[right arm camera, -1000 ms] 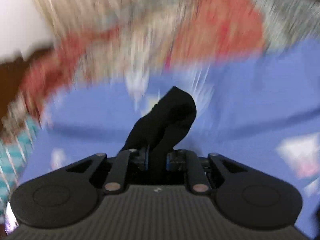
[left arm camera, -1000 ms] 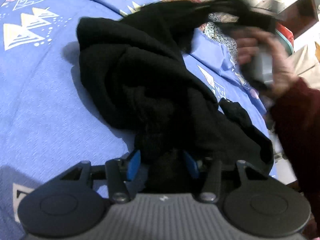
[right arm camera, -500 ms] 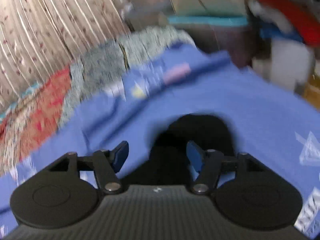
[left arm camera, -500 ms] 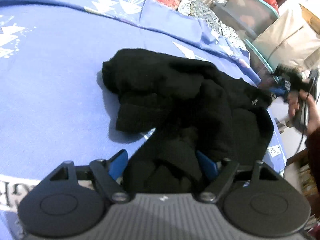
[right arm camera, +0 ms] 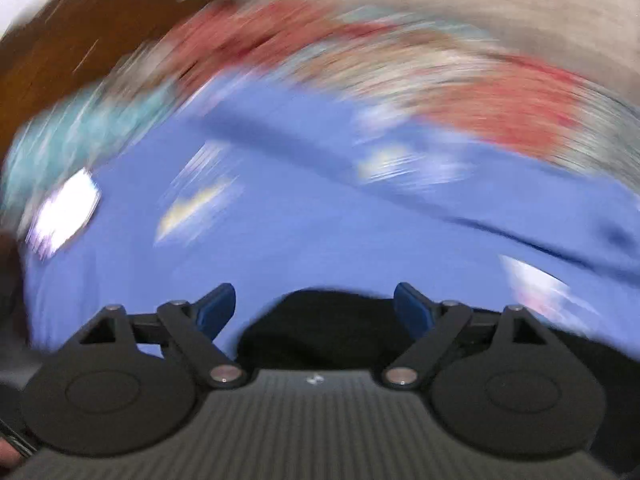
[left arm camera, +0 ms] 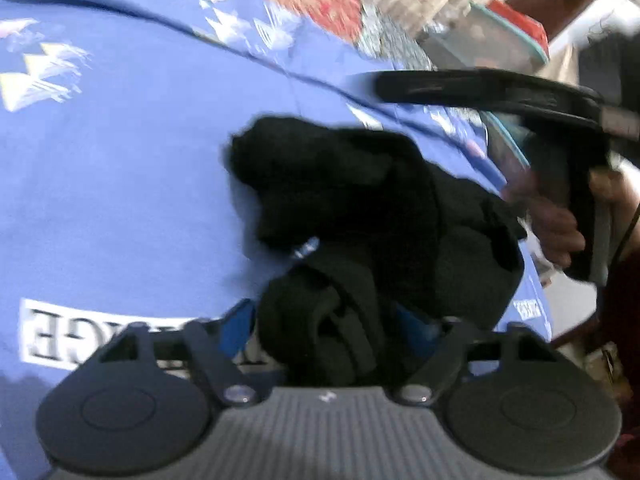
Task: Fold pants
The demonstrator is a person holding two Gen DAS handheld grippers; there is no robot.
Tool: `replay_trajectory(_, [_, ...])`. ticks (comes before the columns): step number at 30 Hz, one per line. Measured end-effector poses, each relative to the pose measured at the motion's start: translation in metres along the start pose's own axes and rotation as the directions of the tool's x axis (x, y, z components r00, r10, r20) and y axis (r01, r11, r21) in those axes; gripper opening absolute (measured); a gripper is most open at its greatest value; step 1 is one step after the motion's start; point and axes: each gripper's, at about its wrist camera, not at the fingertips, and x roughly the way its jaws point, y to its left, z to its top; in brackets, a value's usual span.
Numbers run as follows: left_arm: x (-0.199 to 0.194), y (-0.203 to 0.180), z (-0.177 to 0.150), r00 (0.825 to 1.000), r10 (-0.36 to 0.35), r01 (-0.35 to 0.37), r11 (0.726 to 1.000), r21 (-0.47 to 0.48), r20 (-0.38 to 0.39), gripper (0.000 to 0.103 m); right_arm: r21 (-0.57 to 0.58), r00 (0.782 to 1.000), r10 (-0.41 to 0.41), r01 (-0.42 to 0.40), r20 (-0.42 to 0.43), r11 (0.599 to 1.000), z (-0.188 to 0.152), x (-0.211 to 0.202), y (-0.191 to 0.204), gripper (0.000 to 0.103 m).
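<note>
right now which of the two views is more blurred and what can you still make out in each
The right wrist view is far worse: motion smear streaks the background, leaving only the open right claw, blue printed bedsheet and an edge of crumpled black pants readable. The left wrist view is mildly blurred; the pants bunched between the left claw pads stay clear, with fisheye curving at the edges.

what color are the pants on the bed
Black. The pants lie bunched on the blue bedsheet, clearest in the left wrist view.
</note>
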Motion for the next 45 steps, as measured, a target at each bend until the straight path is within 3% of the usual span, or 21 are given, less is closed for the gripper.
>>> replay_trajectory(2, [0.009,-0.003,-0.002,1.0,-0.009,0.009,1.0,0.017,-0.023,0.032,-0.215,0.983,-0.013,-0.027,-0.184,0.976,0.003,0.053,0.03,0.087])
replay_trajectory(4, [0.006,-0.004,-0.005,0.999,-0.034,0.034,0.999,0.033,-0.012,0.02,-0.373,0.942,-0.108,-0.019,-0.318,0.928,-0.012,0.095,0.043,0.064])
replay_trajectory(5, [0.0,-0.005,-0.006,0.999,-0.033,0.033,0.998,0.046,0.006,0.018,-0.41,0.926,-0.132,-0.026,-0.353,0.912,-0.016,0.107,0.04,0.046])
replay_trajectory(6, [-0.009,-0.004,-0.006,0.999,-0.022,0.02,0.998,0.056,0.037,0.018,-0.39,0.923,-0.124,-0.03,-0.364,0.92,-0.009,0.115,0.034,0.039])
replay_trajectory(8, [-0.027,0.002,-0.006,0.995,-0.005,0.0,0.999,0.045,0.097,0.017,-0.281,0.957,-0.095,0.015,-0.275,0.96,0.024,0.113,0.019,0.024])
replay_trajectory(11, [-0.078,0.021,-0.012,0.97,0.041,-0.042,0.999,-0.004,0.24,0.016,0.062,0.999,0.036,-0.036,0.007,0.997,0.088,0.084,-0.007,0.018])
replay_trajectory(12, [-0.096,0.029,-0.017,0.953,0.076,-0.073,0.997,-0.019,0.293,0.016,0.181,0.986,0.094,-0.118,0.135,0.976,0.103,0.071,-0.019,0.015])
replay_trajectory(15, [-0.136,0.059,-0.035,0.908,0.196,-0.168,0.98,-0.107,0.371,0.017,0.403,0.86,0.168,-0.387,0.481,0.829,0.121,0.061,-0.055,0.016])
replay_trajectory(16, [-0.139,0.068,-0.04,0.904,0.23,-0.191,0.972,-0.14,0.36,0.019,0.448,0.854,0.128,-0.385,0.504,0.807,0.124,0.07,-0.06,0.02])
replay_trajectory(18, [-0.139,0.092,-0.052,0.903,0.31,-0.246,0.941,-0.233,0.299,0.029,0.49,0.918,0.067,-0.268,0.39,0.829,0.131,0.103,-0.054,0.061])
replay_trajectory(19, [-0.14,0.104,-0.058,0.905,0.328,-0.249,0.925,-0.287,0.27,0.031,0.492,0.951,0.033,-0.189,0.308,0.85,0.128,0.122,-0.045,0.061])
replay_trajectory(21, [-0.145,0.124,-0.066,0.92,0.284,-0.177,0.916,-0.36,0.269,0.051,0.459,0.978,-0.013,-0.085,0.206,0.884,0.116,0.143,-0.031,0.061])
replay_trajectory(25, [-0.153,0.143,-0.057,0.907,0.269,-0.118,0.9,-0.42,0.323,0.063,0.422,0.99,0.0,-0.059,0.138,0.905,0.086,0.147,-0.004,0.061])
replay_trajectory(28, [-0.141,0.157,-0.042,0.922,0.206,-0.038,0.891,-0.452,0.329,0.068,0.355,0.991,0.037,-0.082,0.132,0.931,0.09,0.135,0.031,0.064])
replay_trajectory(31, [-0.129,0.166,-0.037,0.927,0.135,0.066,0.859,-0.507,0.35,0.081,0.28,0.992,0.072,-0.099,0.107,0.955,0.098,0.14,0.067,0.084])
replay_trajectory(32, [-0.125,0.167,-0.034,0.925,0.119,0.089,0.855,-0.511,0.362,0.081,0.261,0.993,0.085,-0.105,0.087,0.959,0.101,0.149,0.076,0.088])
replay_trajectory(34, [-0.118,0.164,-0.031,0.927,0.14,0.062,0.858,-0.51,0.348,0.057,0.222,0.994,0.108,-0.112,0.028,0.969,0.1,0.169,0.096,0.088])
replay_trajectory(36, [-0.111,0.164,-0.023,0.936,0.163,0.013,0.87,-0.493,0.312,0.015,0.187,0.996,0.069,-0.056,-0.06,0.981,0.098,0.201,0.114,0.082])
replay_trajectory(38, [-0.116,0.151,-0.025,0.927,0.193,-0.037,0.9,-0.434,0.322,0.012,0.186,0.987,0.025,0.005,-0.16,0.983,0.09,0.233,0.12,0.046])
replay_trajectory(40, [-0.135,0.137,-0.03,0.902,0.235,-0.093,0.925,-0.368,0.362,0.011,0.241,0.989,0.005,0.031,-0.146,0.97,0.091,0.236,0.116,0.023])
replay_trajectory(45, [-0.185,0.129,-0.051,0.85,0.27,-0.121,0.936,-0.331,0.452,0.011,0.345,0.991,0.125,-0.135,0.052,0.929,0.12,0.204,0.121,0.018])
